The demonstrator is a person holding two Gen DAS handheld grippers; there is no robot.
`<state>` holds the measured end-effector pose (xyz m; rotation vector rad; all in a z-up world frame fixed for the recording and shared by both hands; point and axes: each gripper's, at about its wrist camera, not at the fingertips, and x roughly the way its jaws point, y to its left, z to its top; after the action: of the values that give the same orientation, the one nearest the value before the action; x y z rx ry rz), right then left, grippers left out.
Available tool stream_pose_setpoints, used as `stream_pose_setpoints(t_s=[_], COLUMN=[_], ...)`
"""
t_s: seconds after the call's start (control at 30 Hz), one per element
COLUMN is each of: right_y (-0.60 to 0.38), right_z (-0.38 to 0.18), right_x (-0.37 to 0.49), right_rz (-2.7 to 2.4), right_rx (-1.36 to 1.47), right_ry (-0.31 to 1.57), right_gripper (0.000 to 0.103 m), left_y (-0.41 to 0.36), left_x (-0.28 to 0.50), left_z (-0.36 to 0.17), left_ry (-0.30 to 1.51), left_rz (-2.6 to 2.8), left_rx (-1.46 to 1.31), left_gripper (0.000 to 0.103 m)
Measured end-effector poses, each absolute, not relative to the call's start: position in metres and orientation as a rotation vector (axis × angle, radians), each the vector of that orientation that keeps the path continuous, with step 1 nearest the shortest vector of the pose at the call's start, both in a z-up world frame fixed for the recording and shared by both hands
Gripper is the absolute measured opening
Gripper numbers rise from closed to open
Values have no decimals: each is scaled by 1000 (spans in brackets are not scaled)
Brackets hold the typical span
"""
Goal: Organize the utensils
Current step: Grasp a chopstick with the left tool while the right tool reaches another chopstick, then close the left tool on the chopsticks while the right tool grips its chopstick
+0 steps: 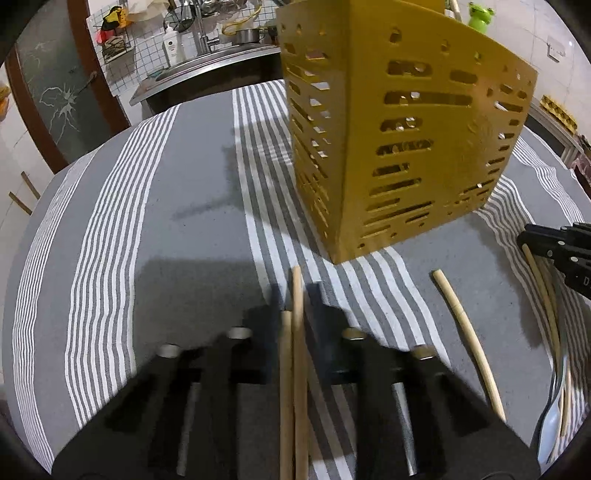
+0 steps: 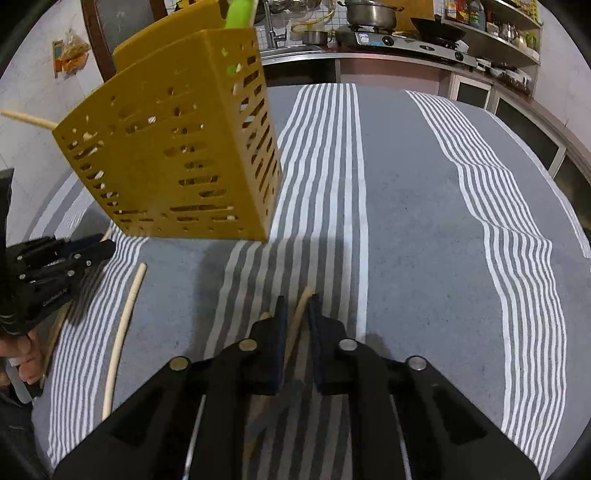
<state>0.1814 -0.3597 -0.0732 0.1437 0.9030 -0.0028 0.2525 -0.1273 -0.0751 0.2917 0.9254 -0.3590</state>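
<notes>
Kitchen counters lie behind your striped cloth (image 1: 177,221).

Left wrist view: your left gripper (image 1: 295,295) is clamped on two wooden chopsticks (image 1: 297,332). They lie side by side, long axis running straight away from you, tips toward the yellow holder (image 1: 399,147) standing just beyond. A loose pale chopstick (image 1: 469,332) lies to the right, angled up-left. Your right gripper (image 1: 561,251) shows at the right edge.

Right wrist view: your right gripper (image 2: 295,306) is nearly closed on one chopstick (image 2: 301,314), which points ahead, leaning slightly right. The holder (image 2: 173,155) stands upper left with a green utensil (image 2: 236,18) in it.
</notes>
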Motion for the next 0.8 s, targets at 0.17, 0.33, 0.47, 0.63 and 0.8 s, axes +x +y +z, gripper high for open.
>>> stream_pose_setpoints(t_s=[0.17,0.33,0.47,0.63,0.8], right_y=[-372,-382,-383,-380,-378], right_z=[-71,-68,-63,-54,-48], right_x=[187,189,190,187,185], right_rz=[24,42,37,41,36], right_rx=[200,245,242,228,213], right_ry=[899,885,874,848,830], right_gripper=[9,8,8,8,7], left_y=[-120,-106,-96,-85,-80], left_x=[258,262,262,270,271], left_z=[-71,-59,-52,-45,-42], left_ry=[921,903,886,870,865], left_rz=[-348,-353,-348,-348,-352], left_rx=[244,192,169,142,127], left_gripper=[4,4,4,4,4])
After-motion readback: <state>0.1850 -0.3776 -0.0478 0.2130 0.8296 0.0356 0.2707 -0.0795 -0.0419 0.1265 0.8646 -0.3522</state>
